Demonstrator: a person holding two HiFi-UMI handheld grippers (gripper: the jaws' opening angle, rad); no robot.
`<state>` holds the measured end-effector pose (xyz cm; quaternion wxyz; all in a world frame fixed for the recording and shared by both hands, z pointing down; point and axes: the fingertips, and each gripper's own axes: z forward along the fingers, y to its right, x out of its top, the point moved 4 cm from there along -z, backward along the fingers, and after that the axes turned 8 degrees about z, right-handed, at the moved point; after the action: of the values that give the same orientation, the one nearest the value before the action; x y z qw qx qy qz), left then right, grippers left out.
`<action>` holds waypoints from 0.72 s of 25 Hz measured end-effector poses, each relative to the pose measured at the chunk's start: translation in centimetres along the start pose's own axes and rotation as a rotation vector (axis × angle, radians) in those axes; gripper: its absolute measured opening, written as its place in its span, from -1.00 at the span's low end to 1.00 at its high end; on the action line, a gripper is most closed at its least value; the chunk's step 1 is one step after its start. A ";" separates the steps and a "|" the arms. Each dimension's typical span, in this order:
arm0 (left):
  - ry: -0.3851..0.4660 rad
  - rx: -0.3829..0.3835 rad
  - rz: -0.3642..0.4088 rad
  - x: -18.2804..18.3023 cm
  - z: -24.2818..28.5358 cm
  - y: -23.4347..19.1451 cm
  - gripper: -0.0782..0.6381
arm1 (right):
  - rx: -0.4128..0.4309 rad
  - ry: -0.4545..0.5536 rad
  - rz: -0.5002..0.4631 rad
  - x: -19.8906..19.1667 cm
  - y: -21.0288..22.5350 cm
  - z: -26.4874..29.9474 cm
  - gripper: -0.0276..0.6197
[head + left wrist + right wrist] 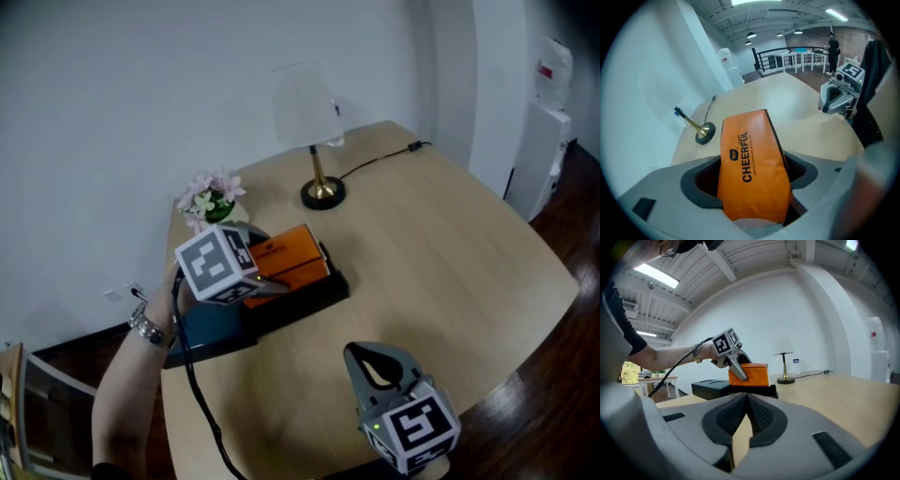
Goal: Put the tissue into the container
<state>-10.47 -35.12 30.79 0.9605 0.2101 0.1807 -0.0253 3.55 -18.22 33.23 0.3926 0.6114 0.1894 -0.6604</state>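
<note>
An orange tissue pack (292, 260) sits at the right end of the long black container (314, 298), its lower part inside the rim. My left gripper (270, 277) is shut on the pack from the left. In the left gripper view the pack (752, 164) fills the gap between both pads (704, 177). My right gripper (367, 356) hovers over the table's near edge, apart from the container. Its jaws (746, 414) are pressed together with nothing in them. From there I see the pack (757, 375), the container (715, 388) and the left gripper (737, 367) ahead.
A table lamp (322, 190) with a brass base stands behind the container, its cable (375, 162) running to the far edge. A small pot of pink flowers (210, 199) is at the back left. The right gripper (830, 99) shows across bare tabletop.
</note>
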 end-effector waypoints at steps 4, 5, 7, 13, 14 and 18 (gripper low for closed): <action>-0.025 -0.017 -0.022 -1.3 2.7 -0.9 0.31 | -0.011 0.014 -0.004 0.7 1.7 0.0 -0.89; -0.021 -0.022 -0.030 -1.4 3.2 -0.9 0.31 | -0.013 0.009 -0.005 0.5 2.1 0.0 -0.89; -0.004 -0.033 -0.047 -1.3 3.8 -0.8 0.31 | -0.015 0.000 0.002 0.0 2.3 0.1 -0.89; -0.060 -0.119 0.006 -1.0 5.6 1.1 0.32 | -0.022 -0.003 0.014 -0.5 2.5 0.0 -0.89; -0.067 -0.126 0.007 -1.1 5.9 1.4 0.32 | -0.022 -0.005 0.015 -0.6 2.6 0.0 -0.89; -0.034 -0.059 -0.014 -1.5 6.8 0.9 0.44 | -0.020 -0.014 0.015 -0.9 2.5 0.3 -0.89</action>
<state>-9.46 -37.13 37.46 0.9690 0.1800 0.1663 -0.0301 5.15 -19.70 34.73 0.4048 0.6043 0.1885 -0.6599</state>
